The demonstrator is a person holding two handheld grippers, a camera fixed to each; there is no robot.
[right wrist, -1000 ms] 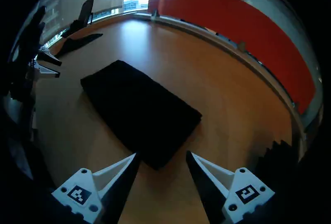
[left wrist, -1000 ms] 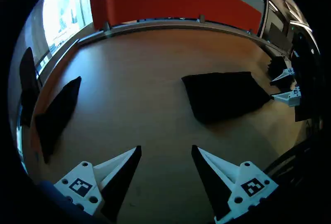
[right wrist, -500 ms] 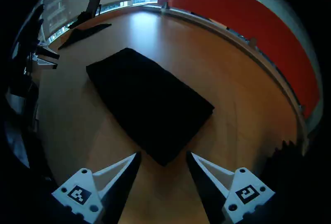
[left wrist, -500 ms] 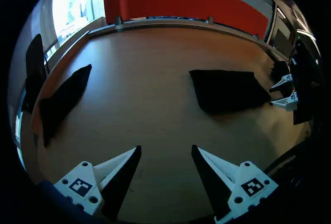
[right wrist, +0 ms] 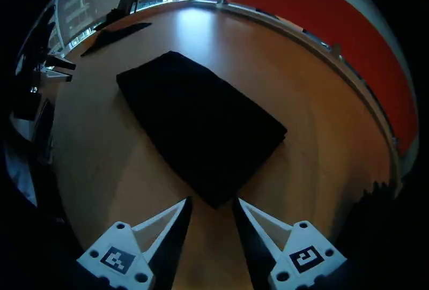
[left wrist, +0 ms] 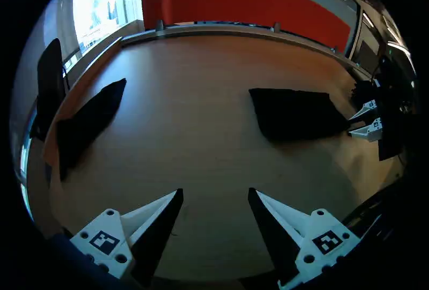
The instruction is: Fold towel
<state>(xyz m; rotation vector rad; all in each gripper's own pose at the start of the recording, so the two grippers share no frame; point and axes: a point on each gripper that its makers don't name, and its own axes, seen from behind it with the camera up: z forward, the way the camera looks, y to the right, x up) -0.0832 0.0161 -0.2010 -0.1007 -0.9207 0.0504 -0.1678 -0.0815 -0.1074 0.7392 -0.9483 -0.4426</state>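
The black towel [right wrist: 201, 124] lies flat, folded into a rectangle, on the worktop [left wrist: 182, 129]. Its near corner is just ahead of the right gripper [right wrist: 211, 200], whose fingers stand narrowly apart, holding nothing. The left gripper [left wrist: 215, 190] hangs with fingers wide over bare wood, well apart from the towel. With no second hold, a pinch catching only the top layer could peel the fold open.

Right gripper [right wrist: 210, 208] parted — tips just beside the near corner of the black towel [right wrist: 198, 113].
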